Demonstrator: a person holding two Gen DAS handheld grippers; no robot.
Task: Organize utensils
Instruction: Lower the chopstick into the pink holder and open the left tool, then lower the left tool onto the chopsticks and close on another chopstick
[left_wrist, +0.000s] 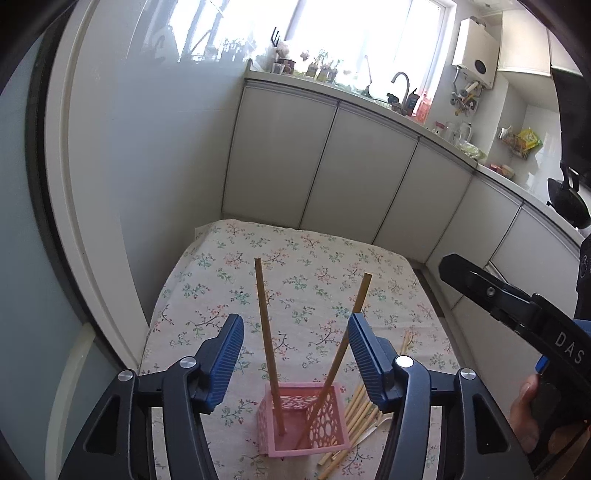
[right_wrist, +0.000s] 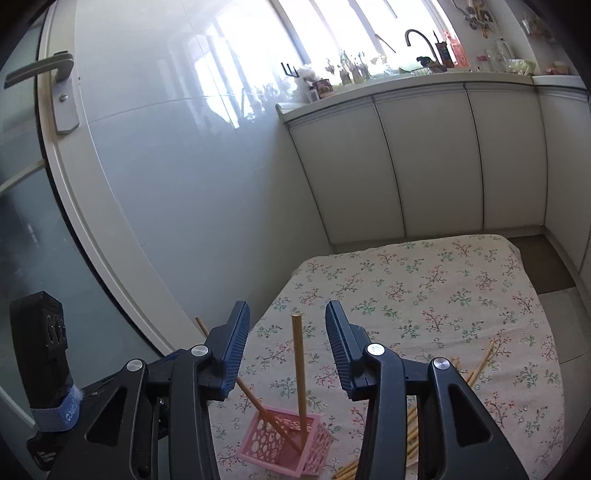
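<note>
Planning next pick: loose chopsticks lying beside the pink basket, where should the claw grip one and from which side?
Grip mid-shaft on an outer stick of the loose chopsticks, coming from above with the jaws across its length. They lie flat on the tablecloth, fanned and overlapping to the right of the pink basket, so ends are crowded. Right claw is open and nearest.

**Both grippers held wide, nothing between the pads**

The left gripper (left_wrist: 295, 354) filled the bottom of its own view, jaws spread wide, the ribbed blue pads (left_wrist: 227, 360) facing each other with nothing clamped between them. The right gripper (right_wrist: 284, 347) sat the same way at the bottom of its view, jaws parted and empty. At the far right edge of the left view, the right hand (left_wrist: 526, 417) wrapped the black handle of its gripper, thumb showing.
</note>
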